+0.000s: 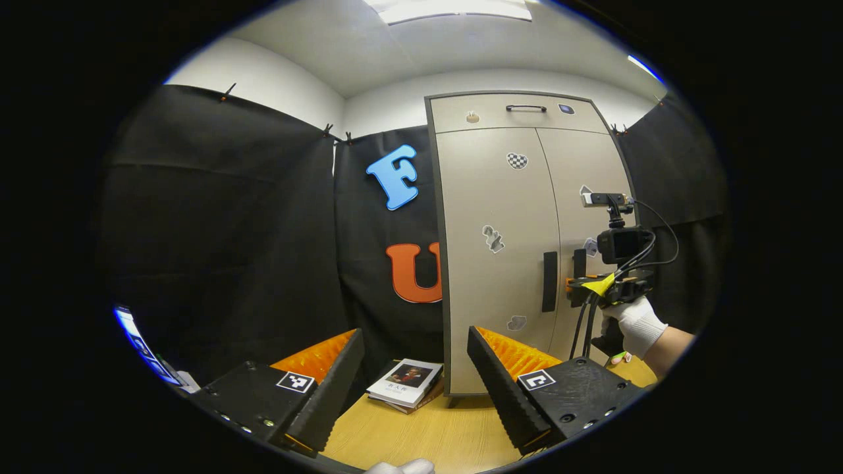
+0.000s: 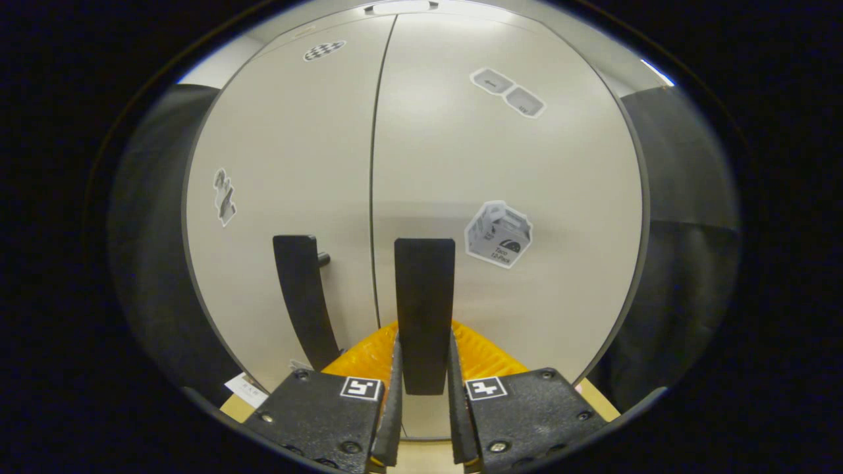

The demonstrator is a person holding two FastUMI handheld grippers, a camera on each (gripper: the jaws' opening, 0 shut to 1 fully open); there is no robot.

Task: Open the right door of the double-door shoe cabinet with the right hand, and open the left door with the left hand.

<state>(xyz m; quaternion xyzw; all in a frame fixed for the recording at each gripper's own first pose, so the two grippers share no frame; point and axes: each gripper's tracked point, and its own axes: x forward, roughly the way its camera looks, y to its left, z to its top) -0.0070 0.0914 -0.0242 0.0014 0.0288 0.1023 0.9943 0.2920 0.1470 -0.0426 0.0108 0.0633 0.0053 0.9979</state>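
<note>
The beige double-door shoe cabinet [image 1: 494, 197] stands on a wooden table, both doors flush and closed. In the right gripper view, the right door's dark vertical handle [image 2: 425, 309] sits between my right gripper's fingers, and my right gripper [image 2: 425, 395] is shut on it. The left door's handle [image 2: 303, 296] is just to its left, free. In the left gripper view, my left gripper [image 1: 415, 368] hangs wide open and holds nothing, well short of the cabinet's lower left. There the left door handle [image 1: 549, 281] shows beside the right gripper [image 1: 574, 284], held by a gloved hand [image 1: 635, 322].
A book [image 1: 405, 382] lies on the table [image 1: 428, 434] at the cabinet's left foot. A drawer front with a handle [image 1: 525, 108] tops the cabinet. Black cloth walls close in on both sides.
</note>
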